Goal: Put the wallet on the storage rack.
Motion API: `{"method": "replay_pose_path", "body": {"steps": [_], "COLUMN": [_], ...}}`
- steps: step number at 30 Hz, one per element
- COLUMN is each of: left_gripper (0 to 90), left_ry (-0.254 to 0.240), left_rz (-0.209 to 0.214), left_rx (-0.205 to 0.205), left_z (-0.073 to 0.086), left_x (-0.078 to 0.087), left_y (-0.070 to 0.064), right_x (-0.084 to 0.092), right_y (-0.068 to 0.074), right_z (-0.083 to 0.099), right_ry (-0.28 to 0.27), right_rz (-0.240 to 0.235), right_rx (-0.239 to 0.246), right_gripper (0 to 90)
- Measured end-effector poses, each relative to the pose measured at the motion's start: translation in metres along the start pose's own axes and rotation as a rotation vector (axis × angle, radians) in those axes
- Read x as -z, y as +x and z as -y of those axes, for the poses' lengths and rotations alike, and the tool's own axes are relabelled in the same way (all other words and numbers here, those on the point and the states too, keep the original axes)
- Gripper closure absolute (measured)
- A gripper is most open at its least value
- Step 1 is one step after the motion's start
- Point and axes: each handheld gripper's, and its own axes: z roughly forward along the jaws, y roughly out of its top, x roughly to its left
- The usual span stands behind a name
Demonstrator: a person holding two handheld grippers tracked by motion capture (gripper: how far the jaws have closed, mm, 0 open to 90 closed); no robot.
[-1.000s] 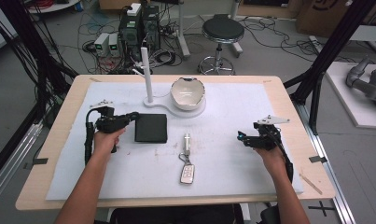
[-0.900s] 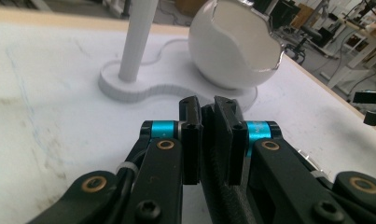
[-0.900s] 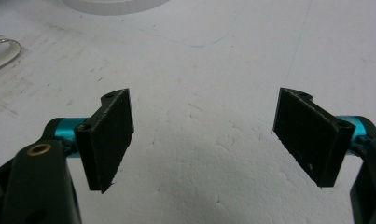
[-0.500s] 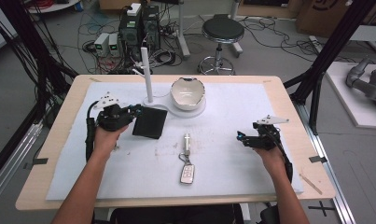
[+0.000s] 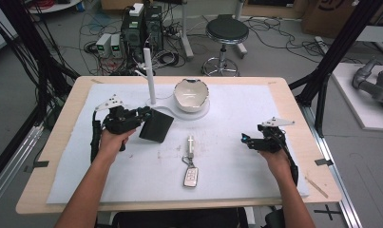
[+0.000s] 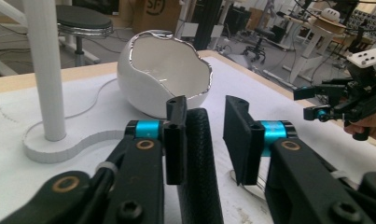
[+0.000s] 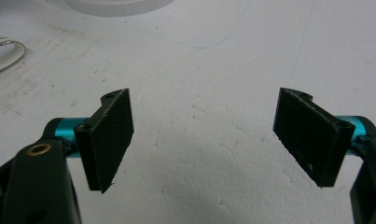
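Observation:
A black wallet (image 5: pixel 157 126) lies tilted on the white mat (image 5: pixel 236 118), its near-left edge between the jaws of my left gripper (image 5: pixel 142 115). In the left gripper view the wallet (image 6: pixel 199 163) stands on edge against the left pad (image 6: pixel 175 140), with a gap to the right pad. These jaws have just been opening, so my left gripper (image 6: pixel 206 109) is open around the wallet. My right gripper (image 5: pixel 246 139) rests at the right of the mat. Its jaws stand wide apart over bare mat in the right gripper view (image 7: pixel 204 135).
A white egg-shaped bowl (image 5: pixel 190 94) and a white post (image 5: pixel 150 78) share a white base just beyond the wallet. A key fob (image 5: pixel 190 175) with a ring and a metal piece (image 5: pixel 190 142) lies mid-mat. A stool and cables are behind the table.
My left gripper moved right and away, toward the white base. The wallet went with it and turned from square to tilted. My right gripper kept still.

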Motion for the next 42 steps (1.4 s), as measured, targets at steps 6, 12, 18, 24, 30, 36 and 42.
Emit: {"method": "replay_pose_path", "body": {"steps": [6,12,18,24,30,36,42], "left_gripper": [62.4,70.0,77.6,78.9,79.0,79.0,79.1], "left_ry": [-0.008,-0.006,0.002,0.016,0.026,0.039,0.041], "left_rz": [0.007,-0.014,-0.044,-0.044,-0.037,-0.042,-0.036], "left_rx": [0.004,-0.039,-0.085,-0.124,-0.130,-0.133,-0.132], "left_z": [0.000,0.000,-0.001,-0.003,-0.005,-0.007,-0.007], "left_x": [-0.003,-0.006,-0.011,-0.019,-0.025,-0.030,-0.034], "left_y": [-0.002,-0.006,-0.013,-0.020,-0.021,-0.021,-0.023], "right_x": [0.000,0.000,-0.002,-0.007,-0.020,-0.041,-0.068], "right_y": [0.000,0.000,0.002,0.014,0.033,0.058,0.087], "right_z": [0.000,0.000,-0.002,-0.013,-0.031,-0.052,-0.077], "right_ry": [0.001,0.000,-0.015,-0.054,-0.089,-0.115,-0.115], "right_rz": [0.000,-0.003,-0.029,-0.096,-0.191,-0.312,-0.393], "right_rx": [0.001,0.002,-0.001,0.041,0.150,0.231,0.305], "right_gripper": [20.3,20.4,20.3,20.3,20.3,20.3,20.3]}}
